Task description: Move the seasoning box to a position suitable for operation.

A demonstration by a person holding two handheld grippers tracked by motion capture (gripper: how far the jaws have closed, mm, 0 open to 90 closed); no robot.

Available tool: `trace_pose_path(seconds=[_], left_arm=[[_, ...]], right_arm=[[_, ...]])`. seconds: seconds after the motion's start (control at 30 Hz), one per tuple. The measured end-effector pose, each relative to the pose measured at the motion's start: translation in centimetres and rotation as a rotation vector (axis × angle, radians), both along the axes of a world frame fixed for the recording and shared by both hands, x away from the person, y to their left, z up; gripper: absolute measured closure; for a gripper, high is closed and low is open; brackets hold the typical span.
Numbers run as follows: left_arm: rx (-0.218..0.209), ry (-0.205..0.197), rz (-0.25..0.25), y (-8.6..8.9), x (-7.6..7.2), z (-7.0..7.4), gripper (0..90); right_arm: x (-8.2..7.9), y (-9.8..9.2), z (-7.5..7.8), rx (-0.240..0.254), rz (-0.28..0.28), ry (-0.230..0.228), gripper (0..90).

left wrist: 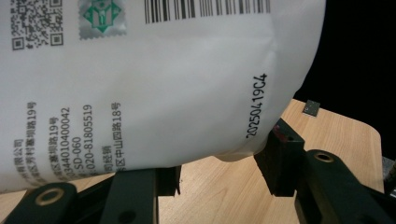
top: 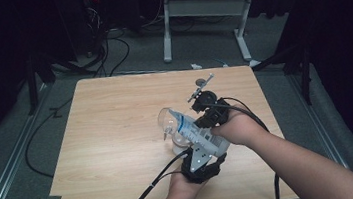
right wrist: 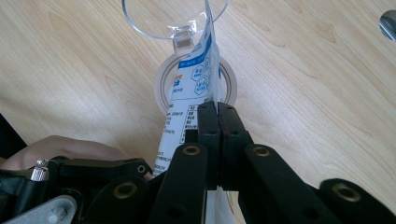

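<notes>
A white pouch (top: 193,129) with blue print lies tilted, its top end poking into a clear plastic cup (top: 168,123) lying on its side. My right gripper (right wrist: 218,109) is shut on the pouch's (right wrist: 194,84) edge, with the cup's rim (right wrist: 154,30) just ahead. In the high view the right gripper (top: 206,126) comes in from the right. My left gripper (left wrist: 222,170) is open under the pouch's lower end (left wrist: 140,93), a jaw on either side and wood showing between. Seen from above, the left gripper (top: 204,149) sits under the pouch's near end.
A white tape roll (right wrist: 163,81) lies flat on the wooden table (top: 118,136) below the pouch. A shiny metal piece (right wrist: 389,23) shows at the right edge. A small grey patch (left wrist: 310,108) sits at the table's edge. Table legs and cables stand on the floor behind.
</notes>
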State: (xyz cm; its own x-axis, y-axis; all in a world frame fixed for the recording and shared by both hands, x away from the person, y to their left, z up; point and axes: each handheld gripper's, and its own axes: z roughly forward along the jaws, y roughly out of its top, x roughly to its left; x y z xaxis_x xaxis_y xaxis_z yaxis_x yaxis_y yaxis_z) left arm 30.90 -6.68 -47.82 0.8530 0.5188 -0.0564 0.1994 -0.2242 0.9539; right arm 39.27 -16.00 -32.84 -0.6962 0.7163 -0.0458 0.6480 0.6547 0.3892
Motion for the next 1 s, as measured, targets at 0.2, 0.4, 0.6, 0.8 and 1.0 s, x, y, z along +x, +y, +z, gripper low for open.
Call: trace_pose_path(seconds=[0.2, 0.4, 0.6, 0.8, 1.0], left_arm=[[-0.001, 0.002, 0.001, -0.02, 0.03, 0.01, 55.8], [-0.002, 0.0, 0.004, -0.02, -0.01, 0.03, 55.7], [-0.001, -0.001, 0.004, -0.06, 0.06, 0.05, 55.8], [-0.003, 0.001, 0.006, -0.1, 0.11, 0.02, 55.8], [-0.007, 0.001, 0.007, -0.11, 0.1, 0.01, 55.8]], right_arm=[[0.07, -0.03, -0.02, 0.001, 0.006, -0.002, 89.8], [0.06, 0.02, 0.01, 0.0, 0.004, -0.003, 89.8], [0.13, -0.05, 0.03, 0.003, 0.006, -0.004, 89.8], [0.21, -0.08, 0.0, 0.004, 0.003, -0.003, 89.8], [0.19, -0.04, 0.03, 0.0, 0.003, -0.004, 89.8]])
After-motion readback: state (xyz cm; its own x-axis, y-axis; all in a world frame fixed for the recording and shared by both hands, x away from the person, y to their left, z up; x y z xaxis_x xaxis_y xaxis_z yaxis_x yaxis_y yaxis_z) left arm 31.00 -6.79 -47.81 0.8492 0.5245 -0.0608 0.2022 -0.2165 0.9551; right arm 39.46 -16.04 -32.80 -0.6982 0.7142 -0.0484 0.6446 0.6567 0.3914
